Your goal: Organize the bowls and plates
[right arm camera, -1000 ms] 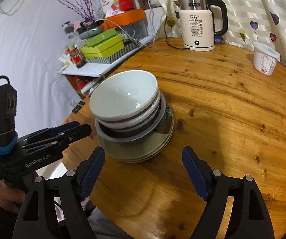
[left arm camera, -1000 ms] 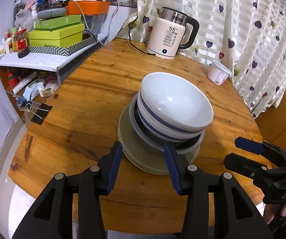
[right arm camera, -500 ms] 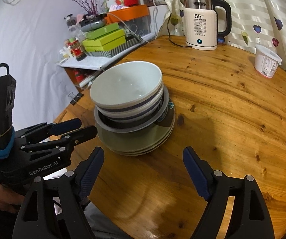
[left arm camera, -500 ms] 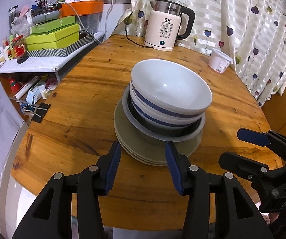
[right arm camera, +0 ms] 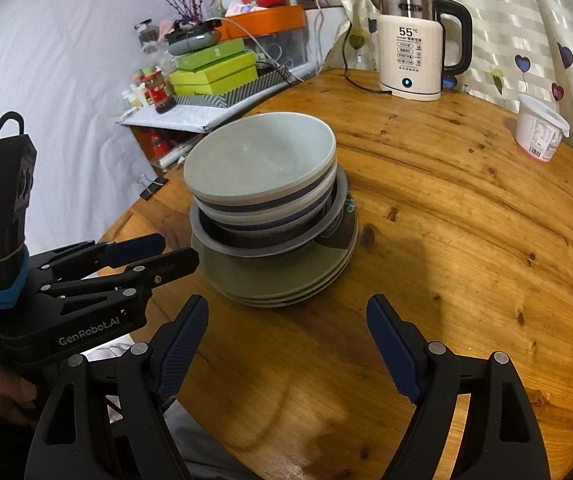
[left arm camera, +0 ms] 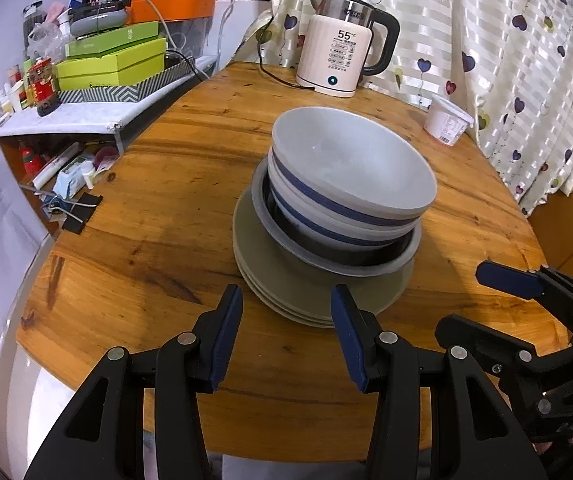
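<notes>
A stack of white bowls with blue bands [left arm camera: 350, 184] sits in a grey dish with a dark inside [left arm camera: 366, 260], on several olive plates [left arm camera: 286, 280], on the round wooden table [left arm camera: 146, 216]. My left gripper [left arm camera: 286, 332] is open and empty, just short of the plates' near rim. My right gripper [right arm camera: 286, 344] is open wider and empty, a little back from the stack [right arm camera: 262, 176]. Each gripper shows in the other's view: the right one [left arm camera: 526, 312], the left one [right arm camera: 138, 256].
A white electric kettle [left arm camera: 342, 56] with its cord stands at the table's far edge. A white tub [left arm camera: 446, 124] stands at the far right by the curtain. A cluttered shelf with green boxes [left arm camera: 114, 64] is to the left. A binder clip [left arm camera: 78, 216] lies off the left edge.
Both grippers have drawn back slightly from the stack and risen a little. The stack has not moved. Both stay open.
</notes>
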A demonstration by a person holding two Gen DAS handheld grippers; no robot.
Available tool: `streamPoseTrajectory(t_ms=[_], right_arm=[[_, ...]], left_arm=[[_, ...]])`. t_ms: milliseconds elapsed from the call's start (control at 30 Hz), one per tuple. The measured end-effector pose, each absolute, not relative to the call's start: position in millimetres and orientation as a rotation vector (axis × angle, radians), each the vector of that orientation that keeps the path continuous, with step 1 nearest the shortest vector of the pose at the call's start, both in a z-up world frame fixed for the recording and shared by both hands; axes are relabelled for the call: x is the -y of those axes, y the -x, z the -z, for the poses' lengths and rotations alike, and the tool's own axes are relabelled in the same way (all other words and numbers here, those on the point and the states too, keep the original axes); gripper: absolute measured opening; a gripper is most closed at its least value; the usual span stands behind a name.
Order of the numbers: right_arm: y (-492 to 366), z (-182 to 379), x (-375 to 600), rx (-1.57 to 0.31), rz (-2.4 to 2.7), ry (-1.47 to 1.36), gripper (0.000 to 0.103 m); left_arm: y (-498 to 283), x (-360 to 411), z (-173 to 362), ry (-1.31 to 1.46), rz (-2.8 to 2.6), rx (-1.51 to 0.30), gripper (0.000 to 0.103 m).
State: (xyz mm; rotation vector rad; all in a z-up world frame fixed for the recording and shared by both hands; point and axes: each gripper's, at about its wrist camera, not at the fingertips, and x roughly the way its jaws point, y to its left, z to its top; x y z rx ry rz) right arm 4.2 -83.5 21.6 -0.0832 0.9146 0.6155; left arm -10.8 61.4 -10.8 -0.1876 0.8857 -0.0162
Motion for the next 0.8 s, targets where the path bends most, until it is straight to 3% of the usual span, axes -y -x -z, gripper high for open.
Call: streamPoseTrajectory(t_ms=[800], right_arm=[[-4.8,-17.1,80.4,-0.915,-0.614,0.089,0.082]], left_arm=[[8.5,-57.5,18.2,0.178,-0.016,-0.924,0.047]])
